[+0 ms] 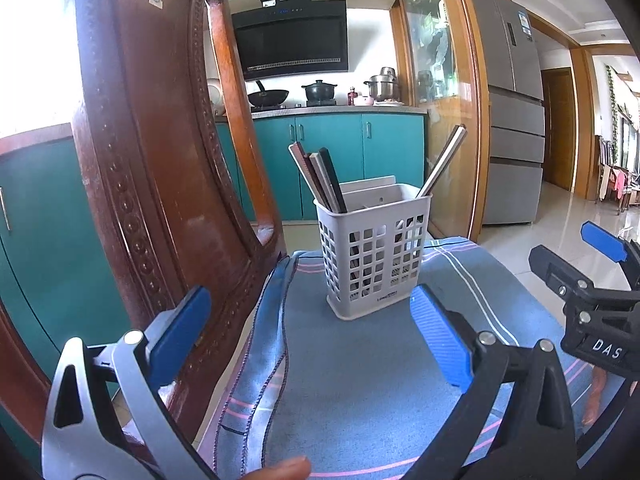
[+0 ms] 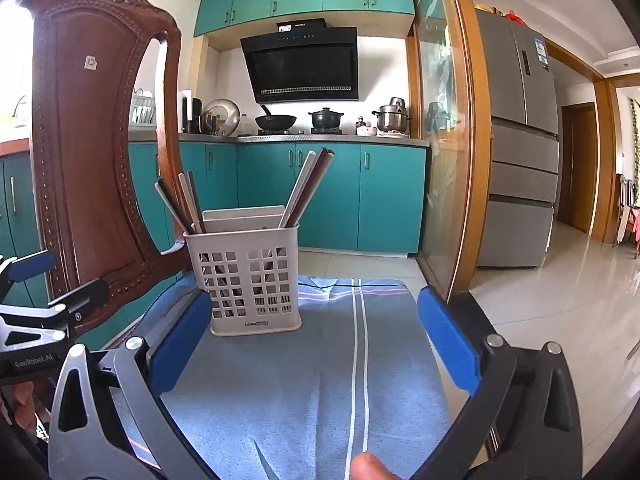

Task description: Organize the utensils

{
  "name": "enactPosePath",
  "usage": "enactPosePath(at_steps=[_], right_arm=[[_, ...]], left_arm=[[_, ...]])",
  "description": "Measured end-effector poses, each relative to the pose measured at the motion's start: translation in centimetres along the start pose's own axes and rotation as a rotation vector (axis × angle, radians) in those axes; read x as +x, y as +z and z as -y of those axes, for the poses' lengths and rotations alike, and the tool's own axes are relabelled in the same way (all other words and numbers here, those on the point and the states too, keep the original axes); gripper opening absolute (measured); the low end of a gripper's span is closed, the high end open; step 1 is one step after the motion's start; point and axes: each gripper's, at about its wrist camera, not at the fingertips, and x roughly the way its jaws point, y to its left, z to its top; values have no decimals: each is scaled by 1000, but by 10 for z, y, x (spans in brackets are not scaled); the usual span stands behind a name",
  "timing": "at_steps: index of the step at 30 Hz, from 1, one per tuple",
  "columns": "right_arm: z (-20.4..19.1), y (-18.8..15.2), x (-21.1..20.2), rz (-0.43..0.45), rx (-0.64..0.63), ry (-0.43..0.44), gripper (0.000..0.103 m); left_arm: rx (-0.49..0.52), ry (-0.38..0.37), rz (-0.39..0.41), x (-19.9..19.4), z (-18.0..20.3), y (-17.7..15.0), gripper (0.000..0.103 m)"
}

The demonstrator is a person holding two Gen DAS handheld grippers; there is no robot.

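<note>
Chopsticks stand in a pale perforated plastic holder, which sits upright on a blue towel with white and pink stripes. What carries the towel is covered, so I cannot tell what it is. One bundle of dark and light sticks leans to the left side of the holder, and another pair leans out to the right; a flat white insert rises at the holder's back.

A carved dark wooden chair back stands just beside the towel on the left. Behind is a kitchen with teal cabinets, a black range hood, pots on the counter, a grey refrigerator and a glossy tiled floor.

Both tools hover low over the towel, near the holder and apart from it. The left hand-held gripper has its blue pads spread wide with nothing between them. The right hand-held gripper is likewise spread and empty.
</note>
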Motion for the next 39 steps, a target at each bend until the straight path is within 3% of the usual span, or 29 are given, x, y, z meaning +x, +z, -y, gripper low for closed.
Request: enactPosePath(at_steps=[30,39], right_arm=[[-1,-4,2,-6,-7,-1,100],[-2,-6,2,-12,-23,-2,100]], left_arm=[[-2,0,-21,1,10,-7,99],[-55,-49,-42,4,5,-7,99]])
